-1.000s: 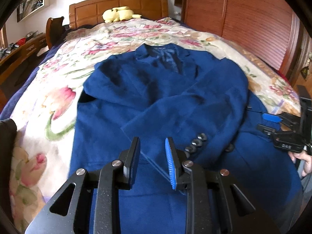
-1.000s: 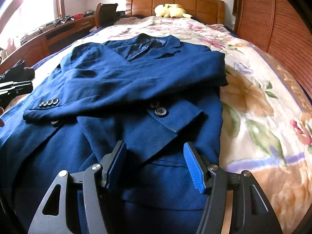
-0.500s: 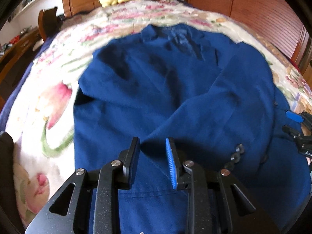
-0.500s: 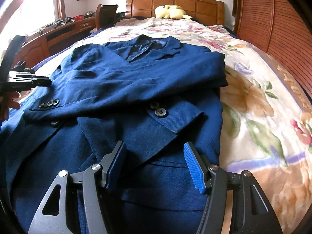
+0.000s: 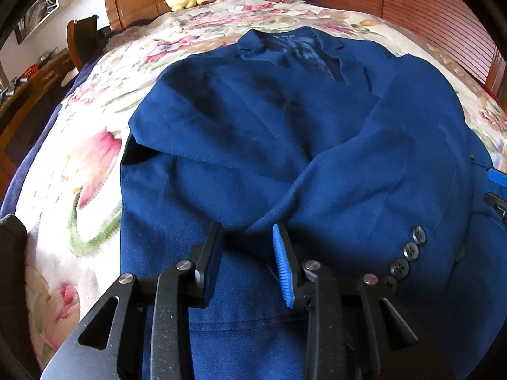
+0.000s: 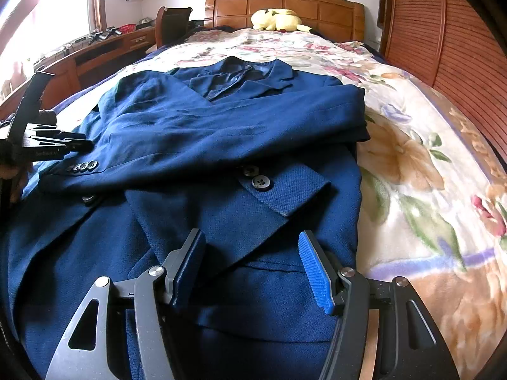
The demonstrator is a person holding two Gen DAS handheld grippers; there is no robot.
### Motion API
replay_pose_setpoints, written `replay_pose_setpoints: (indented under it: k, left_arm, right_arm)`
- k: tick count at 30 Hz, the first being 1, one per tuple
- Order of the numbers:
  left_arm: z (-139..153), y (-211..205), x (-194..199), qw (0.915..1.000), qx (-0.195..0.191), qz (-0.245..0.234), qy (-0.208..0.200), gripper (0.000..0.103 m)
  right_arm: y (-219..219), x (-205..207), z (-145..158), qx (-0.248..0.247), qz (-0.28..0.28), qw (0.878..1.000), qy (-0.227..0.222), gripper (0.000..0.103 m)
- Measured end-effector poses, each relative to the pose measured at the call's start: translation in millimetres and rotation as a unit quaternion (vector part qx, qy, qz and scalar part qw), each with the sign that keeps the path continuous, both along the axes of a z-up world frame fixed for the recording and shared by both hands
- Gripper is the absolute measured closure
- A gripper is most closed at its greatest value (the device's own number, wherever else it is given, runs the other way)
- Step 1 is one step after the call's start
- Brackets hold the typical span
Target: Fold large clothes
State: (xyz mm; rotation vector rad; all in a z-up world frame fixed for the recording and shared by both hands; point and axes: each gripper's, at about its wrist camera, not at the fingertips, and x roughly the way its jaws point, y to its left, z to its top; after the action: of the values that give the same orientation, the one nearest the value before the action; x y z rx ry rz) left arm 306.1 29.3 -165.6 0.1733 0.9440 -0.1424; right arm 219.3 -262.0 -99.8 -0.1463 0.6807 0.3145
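Left wrist view: the blue jacket [image 5: 285, 145] lies face up on the floral bedspread [image 5: 79, 171], both sleeves crossed over its chest. The left tongs [image 5: 247, 250] hover just above the cloth near the sleeve crossing, jaws opening, nothing pinched between them. The buttoned cuff [image 5: 408, 253] lies just to their right.

Right wrist view: the right tongs [image 6: 250, 269] stand apart over the jacket's lower front, gripping nothing. The folded sleeve [image 6: 221, 139] rests across the body.

The cloth looks thick, soft and fairly heavy, likely to sag, so the hem corners or shoulder seams seem the best holds, both hands lifting together.
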Motion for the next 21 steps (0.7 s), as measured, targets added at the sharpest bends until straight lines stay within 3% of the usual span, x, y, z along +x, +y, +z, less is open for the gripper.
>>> replay_pose_setpoints:
  k: [1, 6, 13, 21]
  left_arm:
    - [0.1, -0.1, 1.1, 1.0000, -0.001, -0.001, 0.000, 0.071]
    - [4.9, -1.7, -4.9, 0.9996, -0.015, -0.023, 0.011, 0.098]
    - [58.1, 8.6, -37.9, 0.9974, -0.045, -0.020, -0.053, 0.099]
    - [79.7, 28.0, -56.8, 0.9938, -0.052, 0.015, -0.097, 0.099]
  right_arm:
    - [-0.1, -0.1, 0.0, 0.000, 0.000, 1.000, 0.000, 0.040]
    - [-0.4, -0.1, 0.0, 0.000, 0.000, 1.000, 0.000, 0.040]
    - [-1.1, 0.4, 0.3, 0.002, 0.001, 1.000, 0.002, 0.040]
    - [-1.6, 0.9, -0.1, 0.003, 0.001, 1.000, 0.002, 0.040]
